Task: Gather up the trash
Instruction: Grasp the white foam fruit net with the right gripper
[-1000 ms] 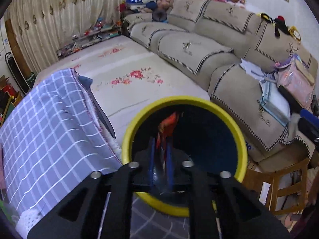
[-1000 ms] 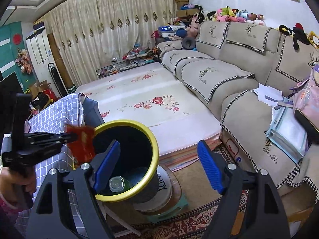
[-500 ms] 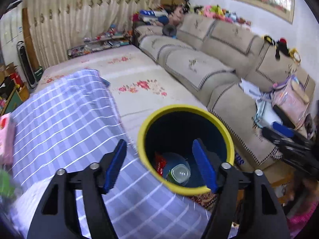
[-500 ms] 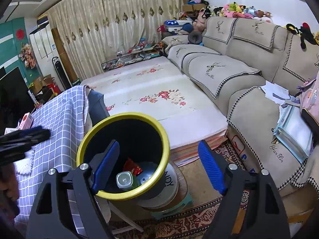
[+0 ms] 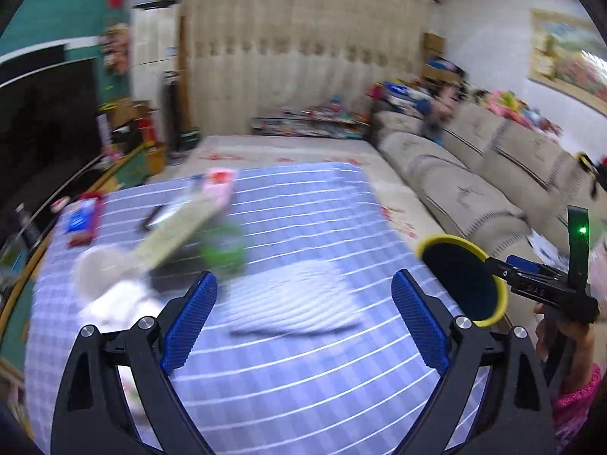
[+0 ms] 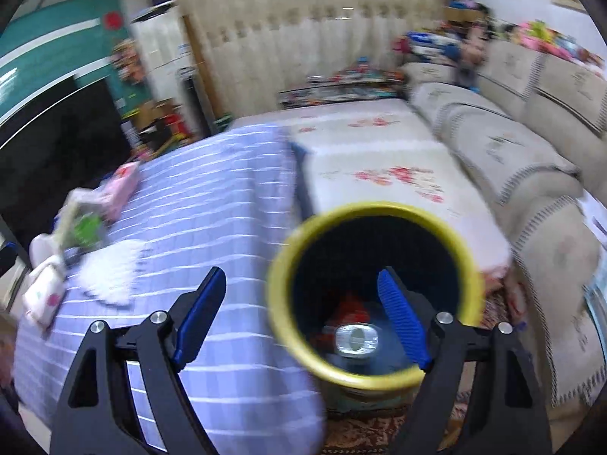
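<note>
Checked cloth point(image 5: 303, 227) is spread over the counter, with blurred litter point(image 5: 224, 250) at its far left; a sofa point(image 5: 474, 182) and curtains point(image 5: 303, 76) are seen beyond. Nothing is gripped: the left hand-held gripper point(image 5: 303, 322) is opening, the right hand-held gripper point(image 6: 303, 314) is released above the bin point(image 6: 373, 379).

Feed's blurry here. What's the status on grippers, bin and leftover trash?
Left gripper opening, empty, over table. Right gripper open, empty, by bin. Bottle and red wrapper binned. Litter remains on tablecloth; nothing blocking.

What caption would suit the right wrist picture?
Empty right claw above a yellow-rimmed bin holding a bottle and red wrapper, beside a checked tablecloth.
</note>
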